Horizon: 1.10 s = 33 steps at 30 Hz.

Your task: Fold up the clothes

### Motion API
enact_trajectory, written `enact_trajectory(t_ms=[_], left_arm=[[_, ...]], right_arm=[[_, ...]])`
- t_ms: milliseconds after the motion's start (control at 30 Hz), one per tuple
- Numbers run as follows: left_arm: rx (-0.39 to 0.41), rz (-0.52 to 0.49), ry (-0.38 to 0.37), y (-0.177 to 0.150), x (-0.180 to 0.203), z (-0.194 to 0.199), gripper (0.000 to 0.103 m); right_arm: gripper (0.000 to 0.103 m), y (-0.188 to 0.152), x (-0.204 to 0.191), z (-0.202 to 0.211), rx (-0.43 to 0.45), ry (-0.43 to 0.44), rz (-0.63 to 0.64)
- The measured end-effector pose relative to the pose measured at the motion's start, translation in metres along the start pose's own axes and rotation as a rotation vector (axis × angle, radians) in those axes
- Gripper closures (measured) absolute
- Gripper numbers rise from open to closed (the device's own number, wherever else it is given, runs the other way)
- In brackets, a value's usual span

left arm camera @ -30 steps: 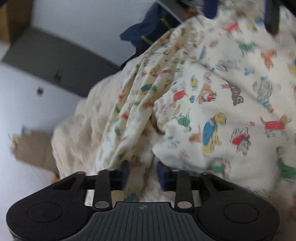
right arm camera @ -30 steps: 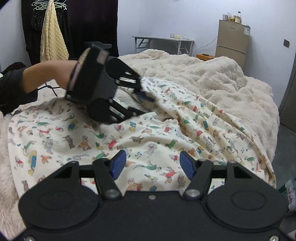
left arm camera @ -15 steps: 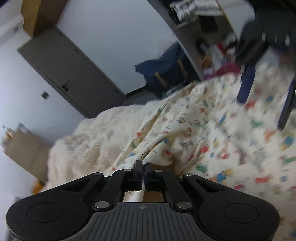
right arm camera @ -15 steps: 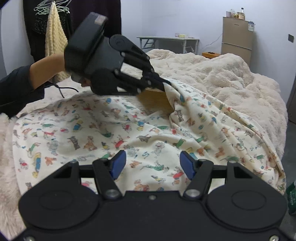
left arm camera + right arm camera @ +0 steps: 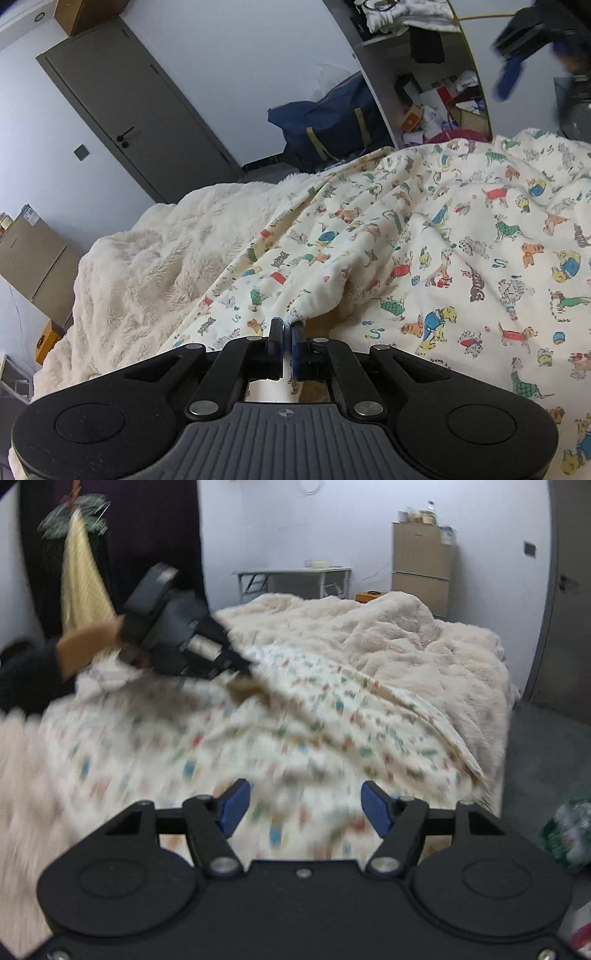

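Note:
A cream cloth printed with small coloured dogs (image 5: 461,236) lies spread over a fluffy cream blanket (image 5: 147,266) on the bed. My left gripper (image 5: 285,326) is shut on a bunched fold of that cloth and holds it a little above the bed. In the right wrist view the same left gripper (image 5: 245,662) shows at upper left, with the cloth (image 5: 295,731) peaked up at its tips. My right gripper (image 5: 301,805) hovers over the cloth's near part, its jaws opening, with no fabric pinched between its blue pads. It also appears blurred at the left wrist view's top right, right gripper (image 5: 532,70).
A grey door (image 5: 129,110) and a blue bag (image 5: 328,122) stand beyond the bed's far edge, beside cluttered shelves (image 5: 436,99). In the right wrist view a desk (image 5: 295,578), a cabinet (image 5: 421,565) and a hanging yellow towel (image 5: 81,579) line the walls. A person's sleeve (image 5: 26,675) reaches in from the left.
My left gripper shut on a fold of the dog-print cloth and lifted it, rolling as it rose. My right gripper swept sideways over the cloth and spread its jaws wider.

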<state>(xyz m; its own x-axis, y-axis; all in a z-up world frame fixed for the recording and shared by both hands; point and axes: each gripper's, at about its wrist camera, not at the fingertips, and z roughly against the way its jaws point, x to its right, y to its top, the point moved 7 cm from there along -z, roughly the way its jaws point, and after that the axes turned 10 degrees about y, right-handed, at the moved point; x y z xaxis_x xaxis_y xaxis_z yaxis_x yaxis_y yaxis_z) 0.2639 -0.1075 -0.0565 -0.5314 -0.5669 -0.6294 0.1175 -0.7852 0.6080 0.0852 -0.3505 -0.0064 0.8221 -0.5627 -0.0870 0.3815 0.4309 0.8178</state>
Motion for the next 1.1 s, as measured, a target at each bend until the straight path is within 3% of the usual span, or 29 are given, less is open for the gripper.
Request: enact_trajectory(t_ms=[267, 400, 500, 567, 633, 867, 933, 1000, 1033, 1067, 1100], left_arm=[[-0.011, -0.041, 0.018, 0.003, 0.003, -0.001, 0.100], [-0.014, -0.032, 0.019, 0.003, 0.002, -0.003, 0.100], [-0.023, -0.049, 0.012, 0.002, 0.007, -0.004, 0.100], [-0.027, -0.068, 0.016, 0.001, 0.010, -0.005, 0.100], [-0.025, -0.077, 0.022, 0.002, 0.008, -0.003, 0.100], [0.010, 0.033, 0.011, 0.017, -0.020, 0.014, 0.102], [-0.028, 0.002, -0.003, 0.016, -0.011, 0.011, 0.100], [-0.087, -0.085, -0.020, 0.005, 0.007, 0.004, 0.083], [-0.107, -0.118, -0.022, 0.000, 0.014, 0.002, 0.067], [-0.116, -0.134, -0.023, -0.004, 0.018, 0.002, 0.060], [-0.121, -0.139, -0.024, -0.008, 0.020, 0.003, 0.060]], right_arm=[[0.025, -0.008, -0.097, -0.001, -0.058, 0.203, 0.282], [0.028, -0.023, -0.128, -0.033, -0.165, 0.149, 0.396], [0.037, -0.020, -0.127, -0.045, -0.168, 0.081, 0.411], [0.077, -0.010, -0.122, -0.047, -0.125, 0.093, 0.350], [0.100, -0.002, -0.117, -0.037, -0.082, 0.096, 0.319], [0.103, 0.011, -0.141, 0.029, 0.046, 0.233, 0.388], [0.103, 0.010, -0.156, 0.047, 0.082, 0.318, 0.442], [0.095, 0.004, -0.150, 0.042, 0.036, 0.263, 0.457], [0.082, 0.001, -0.147, 0.040, 0.011, 0.230, 0.463], [0.068, 0.000, -0.137, 0.039, 0.003, 0.195, 0.443], [0.061, 0.000, -0.127, 0.041, 0.011, 0.179, 0.409]])
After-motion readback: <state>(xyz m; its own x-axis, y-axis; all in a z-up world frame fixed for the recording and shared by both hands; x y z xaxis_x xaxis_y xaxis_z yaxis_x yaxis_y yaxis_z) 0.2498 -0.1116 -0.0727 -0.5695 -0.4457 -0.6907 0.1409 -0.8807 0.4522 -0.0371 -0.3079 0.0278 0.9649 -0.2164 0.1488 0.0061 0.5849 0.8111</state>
